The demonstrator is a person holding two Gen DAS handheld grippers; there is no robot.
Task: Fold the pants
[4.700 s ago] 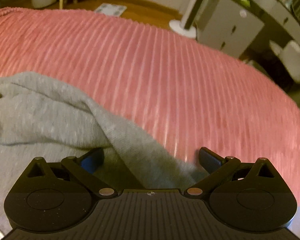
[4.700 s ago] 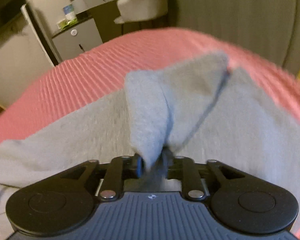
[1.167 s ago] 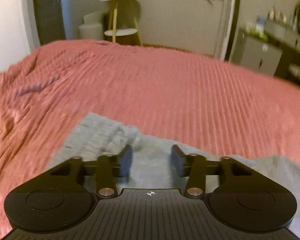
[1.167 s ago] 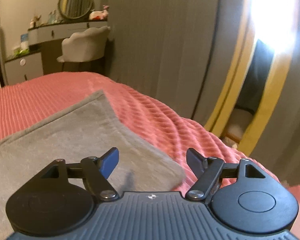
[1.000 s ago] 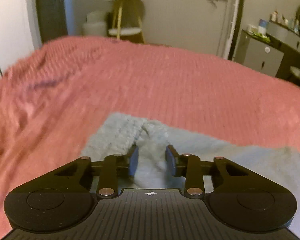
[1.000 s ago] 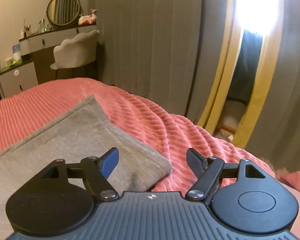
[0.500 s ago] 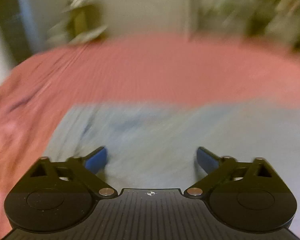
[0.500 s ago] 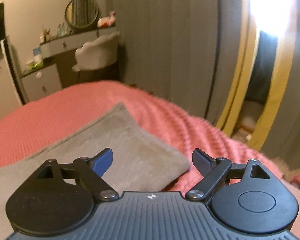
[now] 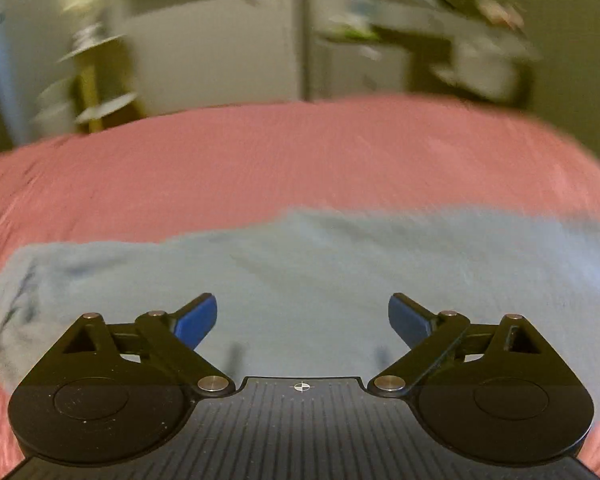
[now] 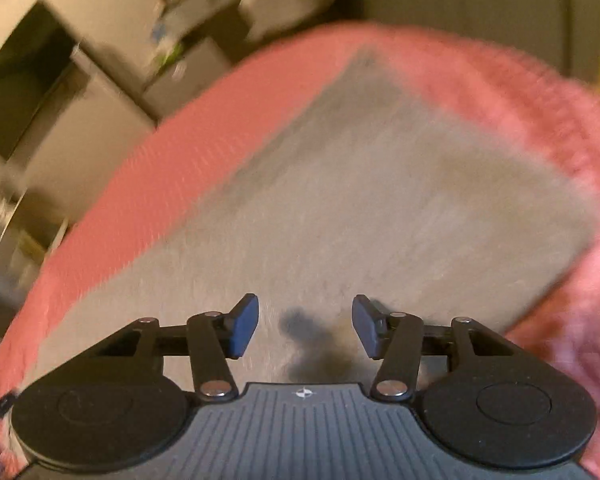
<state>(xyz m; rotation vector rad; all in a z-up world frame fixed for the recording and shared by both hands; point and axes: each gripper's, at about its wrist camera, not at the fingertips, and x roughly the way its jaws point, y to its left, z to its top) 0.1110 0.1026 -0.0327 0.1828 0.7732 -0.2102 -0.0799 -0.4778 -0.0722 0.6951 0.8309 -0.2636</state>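
The grey pants (image 9: 340,272) lie flat on the pink bed cover (image 9: 260,160), spread from left to right just beyond the left tongs (image 9: 302,316), whose blue pads stand wide apart and hold nothing. In the right wrist view the pants (image 10: 400,200) form a flat folded rectangle running away to a far corner. The right tongs (image 10: 305,326) hover over its near part, moderately spread and empty, casting a dark shadow on the cloth. Both views are blurred.
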